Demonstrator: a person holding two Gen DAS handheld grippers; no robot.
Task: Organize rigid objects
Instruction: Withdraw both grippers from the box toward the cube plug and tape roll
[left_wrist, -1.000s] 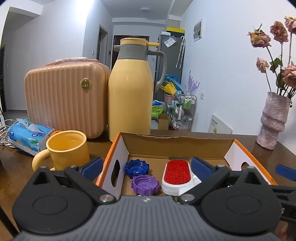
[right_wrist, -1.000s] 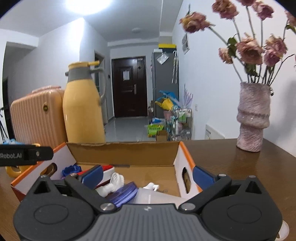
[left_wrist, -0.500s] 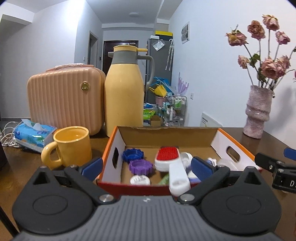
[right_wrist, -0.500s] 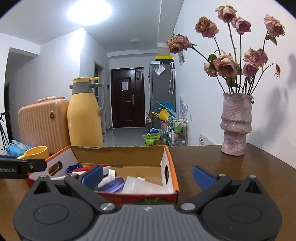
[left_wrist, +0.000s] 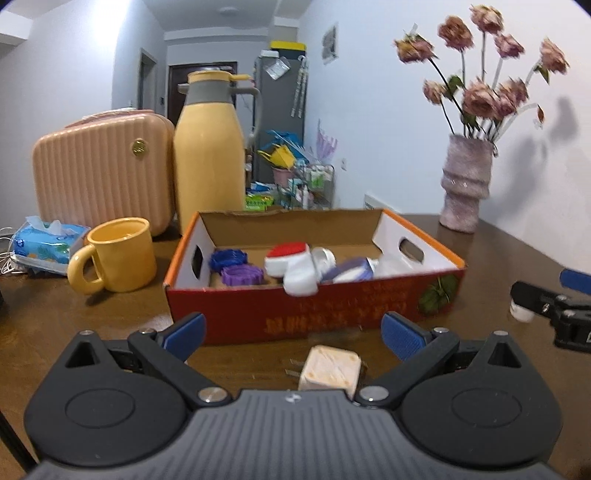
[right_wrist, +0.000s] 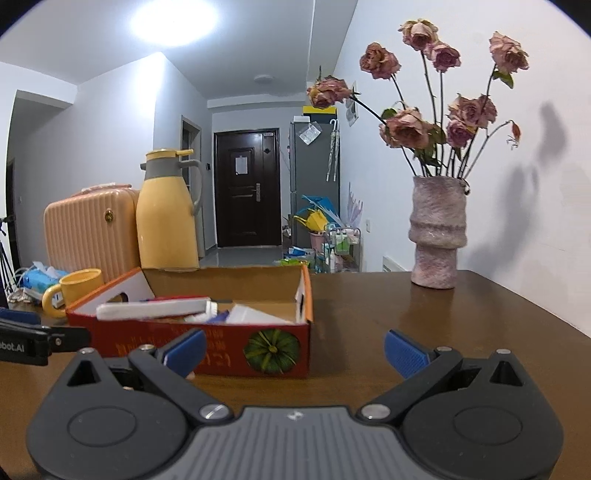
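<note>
We are in a lived-in home: a dark brown wooden table (right_wrist: 424, 317) carries a rough pink ceramic vase of dried roses (right_wrist: 437, 230). Left of the vase stand a yellow thermos jug (right_wrist: 166, 214) and a ribbed peach vanity case (right_wrist: 90, 229); behind the vase's left, a hallway ends at a dark front door (right_wrist: 246, 188).

The brown desk (left_wrist: 498, 258) carries a cardboard box (left_wrist: 332, 310), mug (left_wrist: 118, 254), flask (left_wrist: 208, 155), case (left_wrist: 99, 173), vase (left_wrist: 463, 184), tissue pack (left_wrist: 44, 240), and what looks like a plug adapter (left_wrist: 330, 373).

On the bench (left_wrist: 517, 254), a plug (left_wrist: 330, 372) lies before the box (left_wrist: 314, 310); mug (left_wrist: 118, 254) left, vase (left_wrist: 464, 184) right behind.
</note>
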